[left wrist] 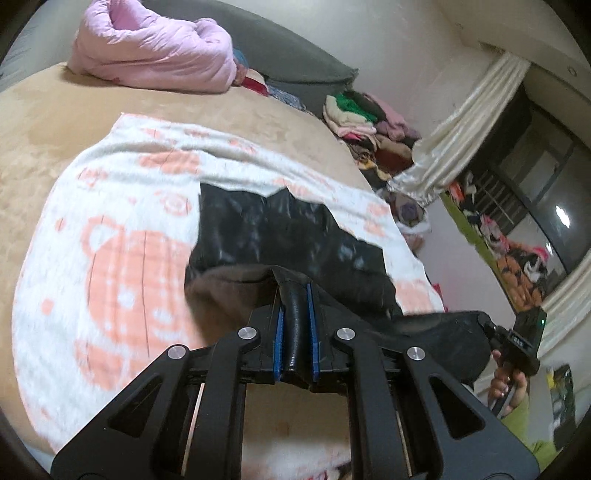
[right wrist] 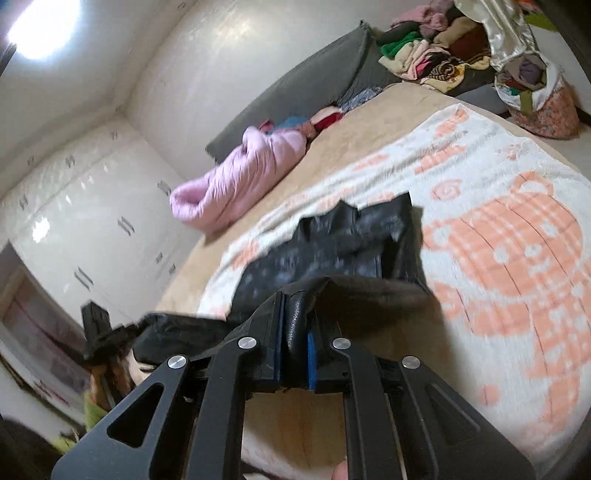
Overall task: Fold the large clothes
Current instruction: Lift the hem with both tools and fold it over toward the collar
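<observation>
Two grippers: both clamped on one black garment (left wrist: 280, 236).
Left gripper (left wrist: 295, 291): blue pads pinch a rolled black edge.
Right gripper (right wrist: 295, 299): pinches another edge of it.
Garment: near edge lifted, far end on the pink-and-white blanket (left wrist: 122, 206).
Left view only: curtain (left wrist: 465, 125), dark window (left wrist: 535, 177).
Right view only: white wardrobe (right wrist: 85, 214), ceiling light (right wrist: 44, 29).

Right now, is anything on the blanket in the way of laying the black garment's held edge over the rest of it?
Nothing visible. Left gripper and right gripper each clamp the black garment; the bear-print blanket around it is bare.
</observation>
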`<state>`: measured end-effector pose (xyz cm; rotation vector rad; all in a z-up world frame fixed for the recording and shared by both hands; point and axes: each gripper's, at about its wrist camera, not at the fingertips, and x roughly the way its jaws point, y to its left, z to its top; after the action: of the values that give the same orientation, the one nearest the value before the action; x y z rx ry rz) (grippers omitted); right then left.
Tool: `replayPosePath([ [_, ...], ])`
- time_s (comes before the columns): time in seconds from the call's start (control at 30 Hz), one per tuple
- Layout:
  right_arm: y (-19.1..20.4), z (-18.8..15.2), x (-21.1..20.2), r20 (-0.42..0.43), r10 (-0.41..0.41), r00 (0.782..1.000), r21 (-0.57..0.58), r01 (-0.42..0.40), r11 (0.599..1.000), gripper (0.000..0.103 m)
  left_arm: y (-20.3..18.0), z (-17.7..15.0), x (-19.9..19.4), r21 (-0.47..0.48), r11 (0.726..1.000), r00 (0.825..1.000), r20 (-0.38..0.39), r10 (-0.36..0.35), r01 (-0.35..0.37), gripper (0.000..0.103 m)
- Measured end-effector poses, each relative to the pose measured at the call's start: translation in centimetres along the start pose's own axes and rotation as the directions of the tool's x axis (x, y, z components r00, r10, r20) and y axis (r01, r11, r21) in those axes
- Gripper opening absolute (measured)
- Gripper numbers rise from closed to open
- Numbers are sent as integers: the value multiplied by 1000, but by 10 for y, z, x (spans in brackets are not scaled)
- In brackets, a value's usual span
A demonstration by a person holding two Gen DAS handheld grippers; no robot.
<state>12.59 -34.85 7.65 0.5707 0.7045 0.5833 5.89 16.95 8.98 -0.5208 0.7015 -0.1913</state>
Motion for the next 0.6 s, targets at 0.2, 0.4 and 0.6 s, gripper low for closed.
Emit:
replayPosePath([
  [0.2,-8,33,30,38,-14,999,43,12,999,9,6,33,27,-41,999,1000,17,6,-5,5],
  [0.4,-16,60,66,42,-70,997,60,67,996,9,10,57,55,-50,998,1000,17,26,-25,5],
  [0.6,-38,79,105,12,-119,993,113,117,987,10,22,77,86,-69,997,999,-7,42,-42,7],
])
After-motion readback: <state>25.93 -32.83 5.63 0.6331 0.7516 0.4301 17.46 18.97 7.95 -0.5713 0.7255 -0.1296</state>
